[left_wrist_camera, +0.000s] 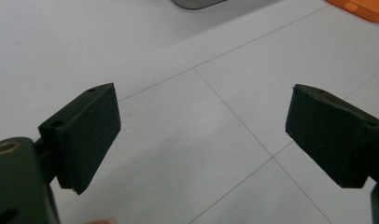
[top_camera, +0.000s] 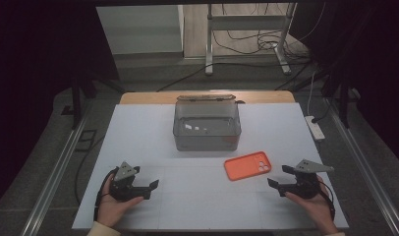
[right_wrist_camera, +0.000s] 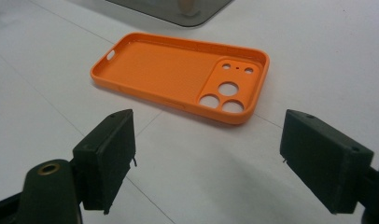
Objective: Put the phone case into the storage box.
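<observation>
Right tool: held in the person's right hand at the near right of the desk, jaws spread wide, nothing between them. In the right gripper view the right tool points at the orange phone case, which lies just beyond the jaw tips, apart from them, open side up, camera cut-outs toward the right of that view.

Left tool: held in the left hand at the near left, jaws likewise spread and empty. Left gripper view: left tool hangs over bare white desk surface crossed by thin seam lines; a corner of the orange case at the top right edge, well apart from the jaws.

High view: phone case flat on the desk, right of centre, tilted slightly, between the right tool and the box and nearer the right tool than the left. Grey translucent box stands at mid-desk toward the far edge, just behind the case, not touching it; lid looks hinged back at the rear. A strip of bare wood shows along the desk's far edge
</observation>
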Demonstrator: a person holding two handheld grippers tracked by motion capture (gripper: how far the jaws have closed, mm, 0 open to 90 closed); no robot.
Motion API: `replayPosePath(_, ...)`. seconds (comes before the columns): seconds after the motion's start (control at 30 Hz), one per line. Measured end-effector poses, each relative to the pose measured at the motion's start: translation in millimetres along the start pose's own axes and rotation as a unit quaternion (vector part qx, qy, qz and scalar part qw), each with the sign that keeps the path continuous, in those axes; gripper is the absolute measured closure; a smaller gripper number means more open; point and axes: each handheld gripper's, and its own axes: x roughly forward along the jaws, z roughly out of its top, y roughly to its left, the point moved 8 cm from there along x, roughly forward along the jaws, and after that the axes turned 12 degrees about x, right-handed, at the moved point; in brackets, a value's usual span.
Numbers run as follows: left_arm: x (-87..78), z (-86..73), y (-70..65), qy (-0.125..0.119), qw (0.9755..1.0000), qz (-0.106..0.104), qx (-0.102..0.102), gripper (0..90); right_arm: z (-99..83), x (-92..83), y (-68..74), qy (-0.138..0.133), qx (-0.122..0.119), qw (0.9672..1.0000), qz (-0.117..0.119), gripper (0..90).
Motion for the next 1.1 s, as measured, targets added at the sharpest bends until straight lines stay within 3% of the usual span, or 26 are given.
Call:
replayPosePath(0.4, -4.0, -1.6, -2.5, -0.002, 1.0, 0.0, 0.0, 10.6, 5.9, -0.4, 4.2, -0.001, -0.01, 0.9999, 0.006, 18.2)
replayPosePath(0.63, -3.1, -2.1, -3.2, -0.001, 1.0, -0.005, 0.001, 10.9, 8.2, 0.0, 6.1, 0.008, -0.015, 0.9998, 0.009, 17.8)
replayPosePath(0.87, -2.8, -2.5, -3.2, 0.0, 1.0, -0.005, -0.001, 11.1, 12.4, -0.1, 12.1, 0.022, -0.038, 0.9989, 0.018, 18.2)
replayPosePath(1.1, -3.0, -2.9, -4.1, 0.001, 1.0, -0.004, 0.001, 11.4, 17.7, -1.1, 14.4, 0.023, -0.038, 0.9987, 0.024, 17.7)
